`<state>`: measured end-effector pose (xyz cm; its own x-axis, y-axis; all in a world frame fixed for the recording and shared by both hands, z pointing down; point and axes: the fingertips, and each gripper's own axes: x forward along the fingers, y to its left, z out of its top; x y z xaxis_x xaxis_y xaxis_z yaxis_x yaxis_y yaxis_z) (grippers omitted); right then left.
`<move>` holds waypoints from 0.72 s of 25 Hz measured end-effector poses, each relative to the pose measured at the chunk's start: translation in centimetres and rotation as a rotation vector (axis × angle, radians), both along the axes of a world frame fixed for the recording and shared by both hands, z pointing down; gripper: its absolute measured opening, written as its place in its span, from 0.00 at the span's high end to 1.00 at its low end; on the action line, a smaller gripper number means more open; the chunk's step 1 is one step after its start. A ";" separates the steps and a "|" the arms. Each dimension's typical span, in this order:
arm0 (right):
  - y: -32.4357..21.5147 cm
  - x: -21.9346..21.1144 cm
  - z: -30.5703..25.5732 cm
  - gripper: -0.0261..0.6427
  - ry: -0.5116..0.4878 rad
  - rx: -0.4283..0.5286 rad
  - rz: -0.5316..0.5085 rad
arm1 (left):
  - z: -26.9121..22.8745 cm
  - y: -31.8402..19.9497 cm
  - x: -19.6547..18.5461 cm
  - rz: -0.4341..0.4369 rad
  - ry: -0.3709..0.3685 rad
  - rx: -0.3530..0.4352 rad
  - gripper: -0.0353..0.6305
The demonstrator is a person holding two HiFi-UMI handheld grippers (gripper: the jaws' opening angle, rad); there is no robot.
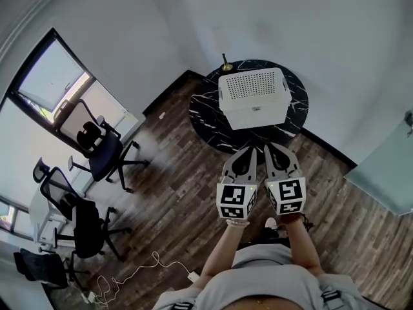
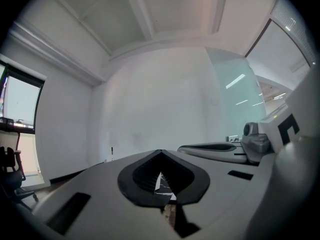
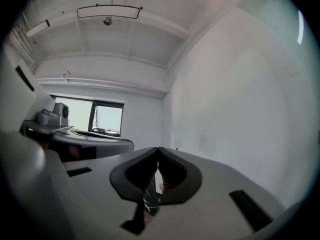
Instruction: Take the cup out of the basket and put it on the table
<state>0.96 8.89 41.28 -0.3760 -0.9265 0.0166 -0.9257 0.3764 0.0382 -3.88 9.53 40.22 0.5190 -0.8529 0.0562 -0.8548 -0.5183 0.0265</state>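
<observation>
On the black table (image 1: 205, 118), a white basket (image 1: 253, 95) is shown; the cup, presumably inside, is unseen. Left gripper (image 1: 248, 150) and right gripper (image 1: 271, 147) are held nearby, jaws pressed together, empty. A light, rigid cup is expected, best taken by its rim.

Head view: bright, even daylight; window (image 1: 48, 86) at 9 o'clock blown white, pale sheen on floor (image 1: 151, 163) beside it; shadows soft. Strong fisheye bend toward every rim. Both gripper views: black vignette in corners, near foreground soft and dim, walls (image 3: 240, 109) evenly lit; streak reflections on glass (image 2: 240, 89) at 2 o'clock in the left.
</observation>
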 end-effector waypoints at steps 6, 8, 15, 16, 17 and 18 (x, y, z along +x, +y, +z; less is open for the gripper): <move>-2.9 0.8 -0.3 0.95 -0.005 0.007 -0.070 | 0.2 -2.7 0.8 -0.065 0.003 -0.013 0.94; -3.7 1.3 -0.3 0.95 -0.011 0.010 -0.085 | 0.4 -3.3 1.2 -0.086 0.003 -0.012 0.94; -4.9 2.7 0.0 0.95 -0.024 0.003 -0.117 | 0.3 -4.6 2.3 -0.126 -0.006 -0.011 0.94; -5.0 2.9 0.0 0.95 -0.024 0.002 -0.117 | 0.2 -4.8 2.3 -0.130 -0.007 -0.010 0.94; -5.0 3.0 0.0 0.95 -0.023 0.000 -0.117 | 0.2 -4.9 2.4 -0.134 -0.008 -0.009 0.94; -5.1 3.2 0.1 0.95 -0.022 -0.002 -0.115 | 0.1 -5.1 2.4 -0.136 -0.009 -0.009 0.94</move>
<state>4.20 3.79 41.34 -0.4797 -0.8774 0.0085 -0.8772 0.4798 0.0175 -1.45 4.48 40.36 0.3983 -0.9147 0.0681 -0.9172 -0.3977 0.0220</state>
